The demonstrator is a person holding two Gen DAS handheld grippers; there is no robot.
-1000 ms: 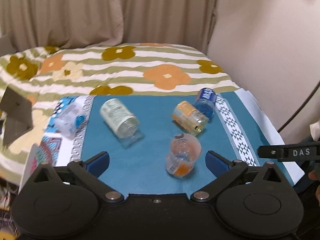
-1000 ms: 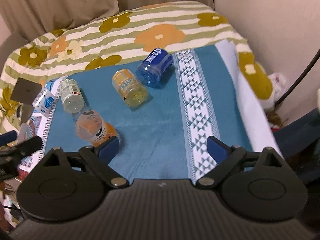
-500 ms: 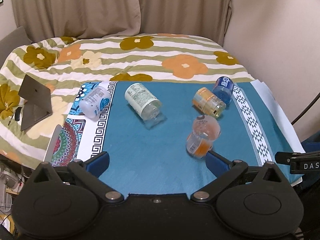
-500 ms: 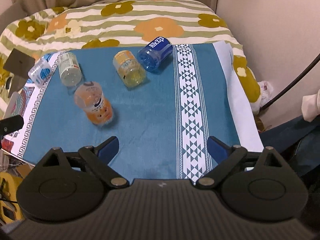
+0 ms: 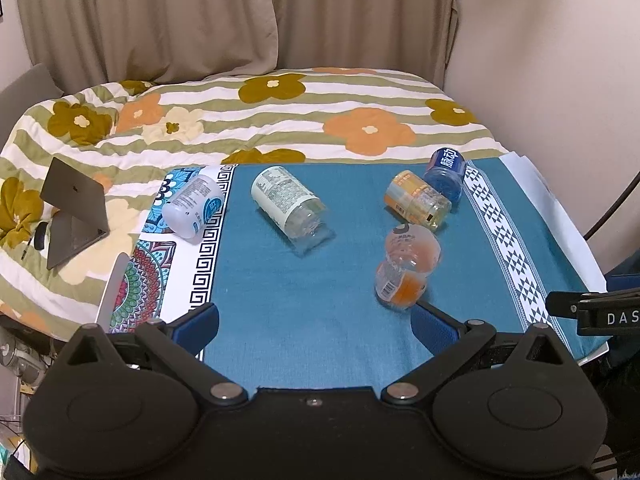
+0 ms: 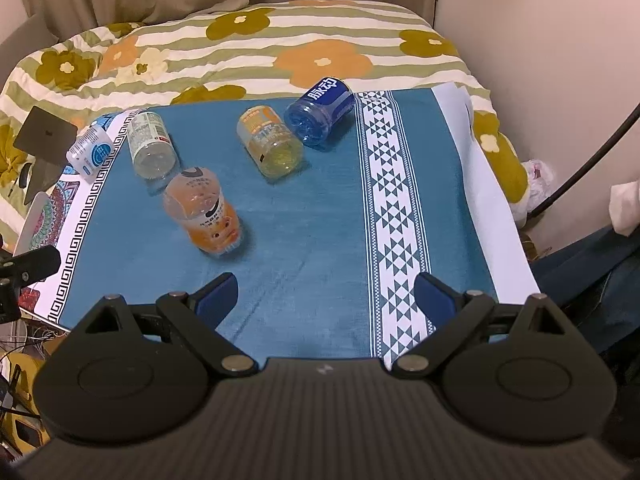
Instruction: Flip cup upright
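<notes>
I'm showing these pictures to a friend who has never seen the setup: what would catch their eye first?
Probably the five cut-bottle cups strewn on the teal cloth; the orange cup stands nearest, seemingly mouth up, while the blue cup lies on its side at the far edge beside the yellow cup. Next, the flowered striped quilt behind. Both hand-held grippers, left and right, hang open and empty in front.
</notes>
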